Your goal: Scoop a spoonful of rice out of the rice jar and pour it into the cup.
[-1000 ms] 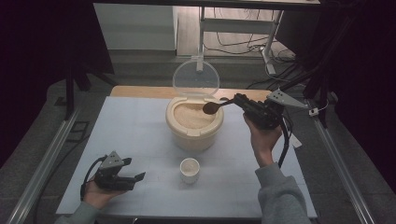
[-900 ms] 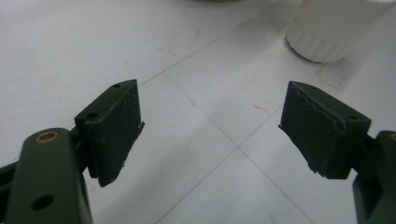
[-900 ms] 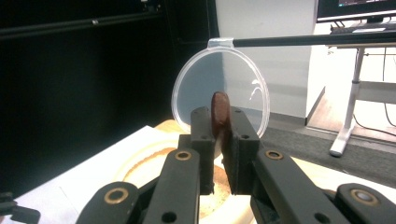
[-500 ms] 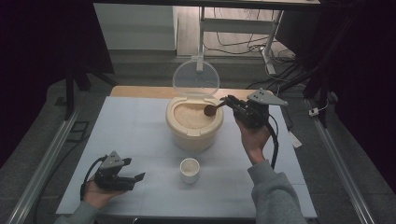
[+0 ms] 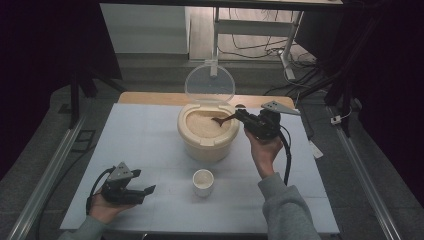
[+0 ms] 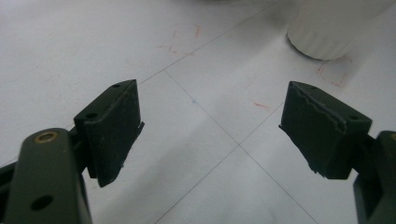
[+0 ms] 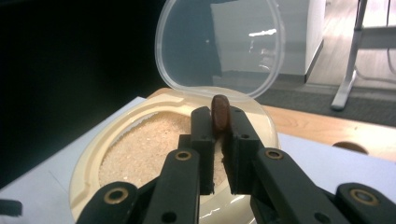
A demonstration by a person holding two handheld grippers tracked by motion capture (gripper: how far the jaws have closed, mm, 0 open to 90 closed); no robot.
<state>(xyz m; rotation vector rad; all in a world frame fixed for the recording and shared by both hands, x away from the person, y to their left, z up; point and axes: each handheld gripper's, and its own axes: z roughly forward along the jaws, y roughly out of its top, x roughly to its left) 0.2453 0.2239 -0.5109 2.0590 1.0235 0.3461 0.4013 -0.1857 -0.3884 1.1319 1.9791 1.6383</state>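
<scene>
A cream tub [image 5: 207, 142] of pale grains [image 5: 201, 122] stands mid-table with its clear lid [image 5: 210, 83] hinged upright behind it. My right gripper [image 5: 242, 117] is shut on the handle of a brown spoon [image 5: 221, 120], whose bowl reaches over the grains. In the right gripper view the spoon [image 7: 220, 112] stands edge-on between the pads above the grains [image 7: 149, 147]. A small white cup [image 5: 203, 181] sits in front of the tub. My left gripper [image 5: 148, 193] rests low at the near left, open, with bare table between its jaws [image 6: 210, 135]; the cup's base [image 6: 331, 28] shows beyond.
The white table mat [image 5: 140, 150] ends at a wooden strip [image 5: 150, 98] at the back. Metal rails [image 5: 45, 175] run along both sides. A desk frame [image 5: 290, 45] and floor cables lie beyond the table.
My right gripper has moved left and down, carrying the spoon from beside the tub's right rim to over the grains. The left gripper has stayed put.
</scene>
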